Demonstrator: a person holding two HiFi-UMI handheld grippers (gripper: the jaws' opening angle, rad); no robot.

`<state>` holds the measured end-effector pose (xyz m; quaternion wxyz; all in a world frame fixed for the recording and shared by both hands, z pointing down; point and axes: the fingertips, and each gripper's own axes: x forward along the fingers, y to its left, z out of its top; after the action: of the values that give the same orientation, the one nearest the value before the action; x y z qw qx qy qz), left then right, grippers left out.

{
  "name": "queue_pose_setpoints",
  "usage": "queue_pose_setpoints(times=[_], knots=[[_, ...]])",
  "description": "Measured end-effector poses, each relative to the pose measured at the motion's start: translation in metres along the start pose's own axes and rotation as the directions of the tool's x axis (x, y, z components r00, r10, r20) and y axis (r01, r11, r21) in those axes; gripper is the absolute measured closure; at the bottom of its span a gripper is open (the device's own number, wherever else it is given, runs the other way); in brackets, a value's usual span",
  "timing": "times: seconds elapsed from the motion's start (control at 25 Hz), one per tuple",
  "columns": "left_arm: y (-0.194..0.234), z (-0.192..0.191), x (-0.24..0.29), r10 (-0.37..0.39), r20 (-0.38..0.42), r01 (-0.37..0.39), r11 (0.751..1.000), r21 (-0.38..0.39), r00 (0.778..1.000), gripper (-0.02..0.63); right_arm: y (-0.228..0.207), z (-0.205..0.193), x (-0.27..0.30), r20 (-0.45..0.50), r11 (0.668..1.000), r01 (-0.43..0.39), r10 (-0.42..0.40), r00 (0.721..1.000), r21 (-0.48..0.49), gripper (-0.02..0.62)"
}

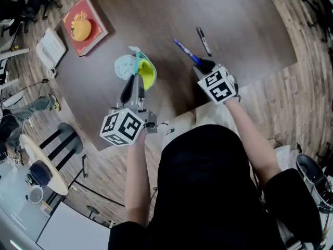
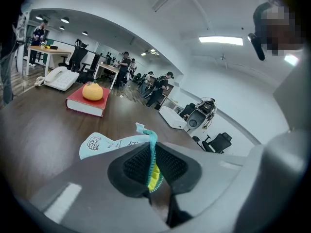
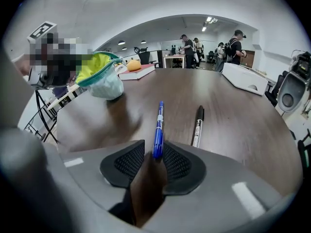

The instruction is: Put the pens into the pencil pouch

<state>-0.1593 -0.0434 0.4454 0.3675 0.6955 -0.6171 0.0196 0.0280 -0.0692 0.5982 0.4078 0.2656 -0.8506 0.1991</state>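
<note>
A light blue pencil pouch (image 1: 136,69) with a yellow-green lining hangs held up above the dark table, its mouth gaping. My left gripper (image 1: 132,85) is shut on its teal zipper edge (image 2: 151,154). A blue pen (image 1: 184,50) and a black pen (image 1: 203,40) lie side by side on the table. In the right gripper view the blue pen (image 3: 159,125) has its near end between the pads of my right gripper (image 3: 154,159), which stand open around it with a small gap. The black pen (image 3: 198,125) lies just right of it. The pouch (image 3: 102,79) hangs to the left.
A red book (image 1: 83,27) with an orange (image 1: 80,29) on it and a white desk phone (image 1: 50,48) sit at the table's far left. A white box (image 3: 245,79) stands at the far right. The table edge (image 1: 171,116) runs close in front of the person.
</note>
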Motion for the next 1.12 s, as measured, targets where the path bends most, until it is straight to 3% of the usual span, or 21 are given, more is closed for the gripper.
queue_pose_setpoints(times=[0.68, 1.12], knots=[[0.0009, -0.0033, -0.0022, 0.001, -0.001, -0.001, 1.0, -0.001, 1.0, 0.577, -0.0062, -0.0056, 0.0041, 0.002, 0.999, 0.039, -0.039, 0.999, -0.023, 0.526], [0.0, -0.0019, -0.0021, 0.005, 0.003, -0.005, 1.0, -0.012, 1.0, 0.577, -0.0074, -0.0046, 0.0012, -0.001, 0.999, 0.026, -0.026, 1.0, -0.026, 0.531]])
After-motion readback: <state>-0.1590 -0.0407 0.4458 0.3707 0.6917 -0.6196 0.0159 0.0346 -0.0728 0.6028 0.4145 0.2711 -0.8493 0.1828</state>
